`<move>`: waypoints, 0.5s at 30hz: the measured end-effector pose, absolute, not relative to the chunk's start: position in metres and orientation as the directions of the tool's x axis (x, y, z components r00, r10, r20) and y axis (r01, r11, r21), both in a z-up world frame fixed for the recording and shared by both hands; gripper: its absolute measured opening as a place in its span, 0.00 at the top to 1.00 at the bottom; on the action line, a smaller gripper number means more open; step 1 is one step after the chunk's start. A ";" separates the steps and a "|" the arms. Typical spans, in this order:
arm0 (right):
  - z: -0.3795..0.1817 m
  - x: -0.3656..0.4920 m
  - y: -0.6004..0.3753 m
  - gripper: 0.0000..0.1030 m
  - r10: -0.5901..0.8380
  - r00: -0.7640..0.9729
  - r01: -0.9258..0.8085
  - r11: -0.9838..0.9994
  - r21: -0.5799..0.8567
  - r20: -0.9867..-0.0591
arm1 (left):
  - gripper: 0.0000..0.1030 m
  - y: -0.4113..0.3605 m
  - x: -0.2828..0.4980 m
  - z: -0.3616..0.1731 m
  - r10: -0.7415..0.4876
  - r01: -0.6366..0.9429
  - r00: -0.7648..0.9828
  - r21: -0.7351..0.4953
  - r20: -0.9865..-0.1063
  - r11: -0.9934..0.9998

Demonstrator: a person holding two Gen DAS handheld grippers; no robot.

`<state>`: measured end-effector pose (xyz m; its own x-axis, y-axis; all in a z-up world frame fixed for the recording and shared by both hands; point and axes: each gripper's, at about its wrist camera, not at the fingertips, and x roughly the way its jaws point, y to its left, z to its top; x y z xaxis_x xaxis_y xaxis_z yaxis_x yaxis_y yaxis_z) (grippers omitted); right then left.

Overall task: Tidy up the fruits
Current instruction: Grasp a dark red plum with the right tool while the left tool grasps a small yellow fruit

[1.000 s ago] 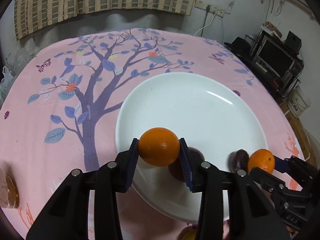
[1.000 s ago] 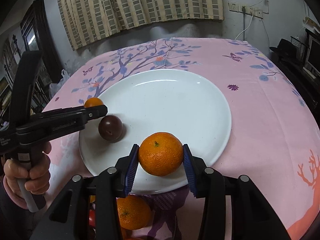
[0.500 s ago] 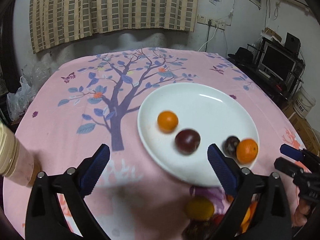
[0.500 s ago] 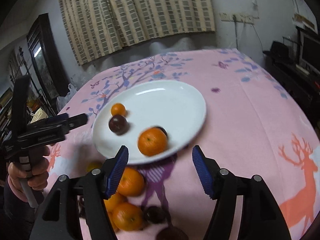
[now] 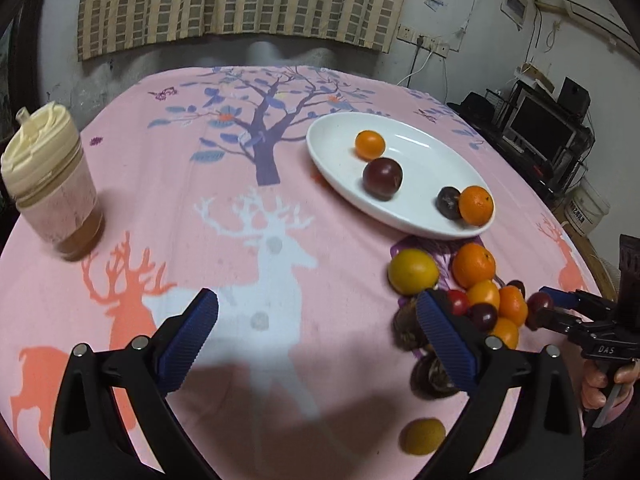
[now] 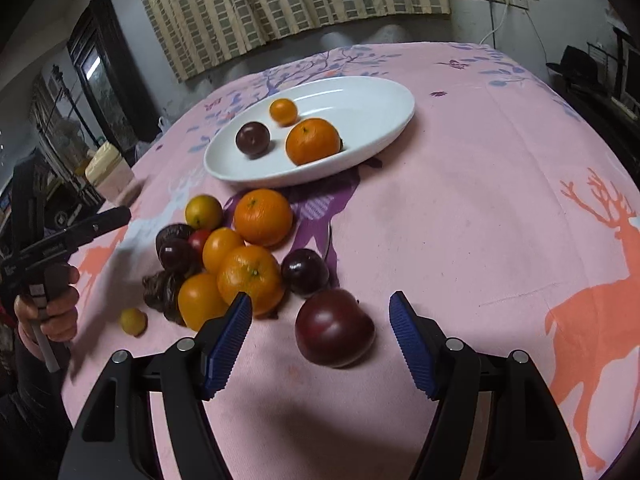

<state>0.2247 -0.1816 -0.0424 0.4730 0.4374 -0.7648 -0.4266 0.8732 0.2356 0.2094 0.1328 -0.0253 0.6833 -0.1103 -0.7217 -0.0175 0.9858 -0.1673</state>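
**Both grippers empty over the fruit**

Your left hand-held gripper (image 5: 316, 334) gapes wide over bare table (image 5: 240, 240). Your right hand-held gripper (image 6: 320, 334), jaws just opening, straddles a dark plum (image 6: 334, 328) without touching. The white plate (image 6: 372, 96) holds two oranges and two plums; the pile (image 6: 236, 256) lies beside it.

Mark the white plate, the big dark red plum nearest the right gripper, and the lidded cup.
white plate (image 6: 384, 92): right wrist view, bare inner surface near its far rim.
big dark red plum (image 6: 334, 328): right wrist view, middle of its skin.
lidded cup (image 5: 52, 184): left wrist view, side wall below the cream lid.
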 end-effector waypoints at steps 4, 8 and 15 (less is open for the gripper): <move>-0.043 0.224 -0.181 0.30 0.430 0.468 -0.426 0.875 0.230 -0.772 | 0.05 0.134 0.197 -0.029 -0.091 -0.021 0.688 -0.145 -0.720 0.989; -0.049 0.231 -0.182 0.33 0.407 0.448 -0.406 0.886 0.224 -0.796 | 0.05 0.134 0.195 -0.028 -0.113 -0.008 0.686 -0.163 -0.718 0.987; -0.052 0.234 -0.190 0.62 0.427 0.436 -0.383 0.885 0.266 -0.792 | 0.05 0.128 0.193 -0.030 -0.150 0.040 0.664 -0.166 -0.732 0.985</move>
<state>0.2335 -0.1901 -0.0520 0.4363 0.4273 -0.7919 -0.3827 0.8846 0.2664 0.1934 0.1276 -0.0302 0.6642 -0.1502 -0.7323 0.0397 0.9853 -0.1661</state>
